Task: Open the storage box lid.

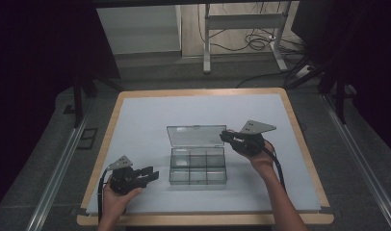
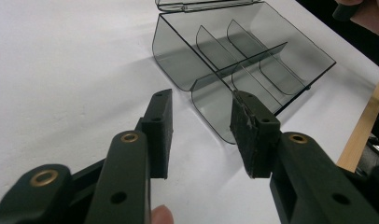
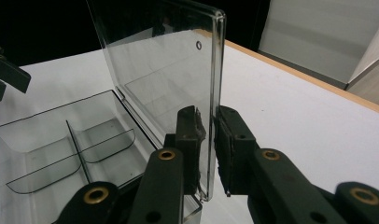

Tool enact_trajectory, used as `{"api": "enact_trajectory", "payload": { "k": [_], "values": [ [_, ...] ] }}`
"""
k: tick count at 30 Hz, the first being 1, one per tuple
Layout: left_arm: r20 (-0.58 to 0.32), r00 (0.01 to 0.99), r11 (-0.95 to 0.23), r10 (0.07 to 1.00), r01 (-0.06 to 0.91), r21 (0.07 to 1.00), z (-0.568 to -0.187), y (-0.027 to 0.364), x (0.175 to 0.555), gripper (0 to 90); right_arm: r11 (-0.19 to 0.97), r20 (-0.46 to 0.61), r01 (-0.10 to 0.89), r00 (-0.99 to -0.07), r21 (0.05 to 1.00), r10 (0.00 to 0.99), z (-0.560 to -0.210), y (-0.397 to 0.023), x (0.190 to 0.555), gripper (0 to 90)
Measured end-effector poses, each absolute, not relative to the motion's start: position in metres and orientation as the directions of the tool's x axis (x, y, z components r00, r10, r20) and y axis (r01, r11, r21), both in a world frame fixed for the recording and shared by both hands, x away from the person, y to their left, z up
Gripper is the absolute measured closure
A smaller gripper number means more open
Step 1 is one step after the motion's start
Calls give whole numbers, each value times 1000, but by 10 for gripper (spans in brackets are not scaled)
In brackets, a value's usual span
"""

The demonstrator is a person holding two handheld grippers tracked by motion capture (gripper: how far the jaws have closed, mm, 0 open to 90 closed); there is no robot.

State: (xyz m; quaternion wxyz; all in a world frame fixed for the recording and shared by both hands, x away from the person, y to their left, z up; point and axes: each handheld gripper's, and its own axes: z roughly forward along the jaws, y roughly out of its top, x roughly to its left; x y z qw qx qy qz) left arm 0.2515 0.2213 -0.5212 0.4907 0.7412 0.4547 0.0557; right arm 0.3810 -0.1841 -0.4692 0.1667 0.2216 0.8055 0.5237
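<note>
A clear plastic compartment box sits in the middle of the white mat, its lid standing upright at the back. My right gripper is at the lid's right edge. In the right gripper view its jaws are closed on that edge of the lid, one pad on each face, above the box's empty compartments. My left gripper rests low on the mat, left of the box's front corner. It is open with nothing between the pads, and the box lies just beyond its tips.
The white mat covers a table with a wooden rim. Bare mat lies on both sides of the box and behind it. Beyond the table stand desk legs and cables on the floor.
</note>
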Motion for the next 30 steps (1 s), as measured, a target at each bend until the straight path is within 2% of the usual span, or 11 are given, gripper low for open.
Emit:
{"api": "enact_trajectory", "payload": {
  "k": [30],
  "values": [
    [-375, 576, -101, 727, 629, 771, -524, 221, 253, 596, 345, 16, 239, -841, 908, 541, -469, -182, 402, 785]
  ]
}}
